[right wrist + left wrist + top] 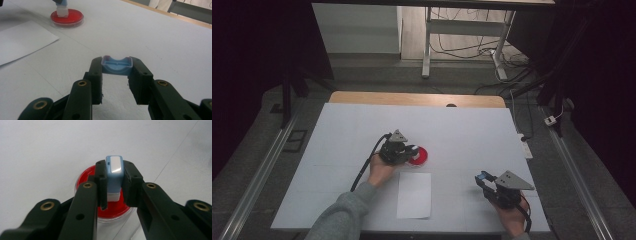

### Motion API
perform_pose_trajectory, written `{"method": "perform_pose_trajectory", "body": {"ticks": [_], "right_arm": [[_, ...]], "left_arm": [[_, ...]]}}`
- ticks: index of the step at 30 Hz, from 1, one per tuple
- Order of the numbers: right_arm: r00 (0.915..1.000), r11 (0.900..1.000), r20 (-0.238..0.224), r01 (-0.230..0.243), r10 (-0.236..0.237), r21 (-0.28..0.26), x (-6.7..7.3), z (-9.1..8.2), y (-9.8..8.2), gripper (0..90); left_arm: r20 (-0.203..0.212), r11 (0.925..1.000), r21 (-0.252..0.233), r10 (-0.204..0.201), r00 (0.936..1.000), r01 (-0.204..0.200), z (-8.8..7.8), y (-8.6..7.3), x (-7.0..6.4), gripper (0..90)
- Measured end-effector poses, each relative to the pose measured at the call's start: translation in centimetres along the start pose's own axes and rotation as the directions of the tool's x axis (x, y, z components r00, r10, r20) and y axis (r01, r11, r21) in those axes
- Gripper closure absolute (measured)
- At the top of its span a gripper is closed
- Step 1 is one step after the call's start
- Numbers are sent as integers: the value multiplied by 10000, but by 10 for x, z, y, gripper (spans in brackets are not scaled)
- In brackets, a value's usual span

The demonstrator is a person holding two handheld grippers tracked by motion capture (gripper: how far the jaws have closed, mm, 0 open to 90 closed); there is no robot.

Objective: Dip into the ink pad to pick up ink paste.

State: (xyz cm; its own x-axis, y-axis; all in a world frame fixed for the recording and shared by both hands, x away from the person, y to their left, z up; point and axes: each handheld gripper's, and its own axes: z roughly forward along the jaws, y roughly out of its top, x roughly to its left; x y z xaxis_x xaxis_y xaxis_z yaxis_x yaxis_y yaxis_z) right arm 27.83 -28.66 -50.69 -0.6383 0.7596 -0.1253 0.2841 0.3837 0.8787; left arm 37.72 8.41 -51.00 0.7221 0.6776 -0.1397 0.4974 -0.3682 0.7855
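Note:
A round red ink pad (420, 156) lies mid-table. My left gripper (412, 150) is shut on a light blue stamp (114, 173) with a white base, held upright. In the right gripper view the stamp's (61, 8) base rests on the red ink pad (66, 17). From the left gripper view, the pad (112, 210) lies directly under the left gripper (115, 170). At the near right, my right gripper (483, 178) is shut on a small blue cap (116, 65), held just above the table. The right gripper (116, 68) points toward the table's far edge.
A blank white paper sheet (414, 195) lies flat between the two hands, near the front edge. The white table cover (362, 125) ends at a wooden strip (417, 98) at the back. A power strip (525, 145) hangs off the right side. Desk legs and cables stand beyond.

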Motion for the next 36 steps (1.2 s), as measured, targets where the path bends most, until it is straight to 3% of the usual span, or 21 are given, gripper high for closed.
{"method": "perform_pose_trajectory", "body": {"ticks": [16,36], "right_arm": [[10000,10000,4,-24,24,-30,0,0,0,650],[10000,10000,7,-6,6,-33,0,0,0,649]], "left_arm": [[-137,9996,61,280,9995,-279,1,-1,-3,758],[-228,9994,126,326,9992,-323,2,-3,-5,759]]}}
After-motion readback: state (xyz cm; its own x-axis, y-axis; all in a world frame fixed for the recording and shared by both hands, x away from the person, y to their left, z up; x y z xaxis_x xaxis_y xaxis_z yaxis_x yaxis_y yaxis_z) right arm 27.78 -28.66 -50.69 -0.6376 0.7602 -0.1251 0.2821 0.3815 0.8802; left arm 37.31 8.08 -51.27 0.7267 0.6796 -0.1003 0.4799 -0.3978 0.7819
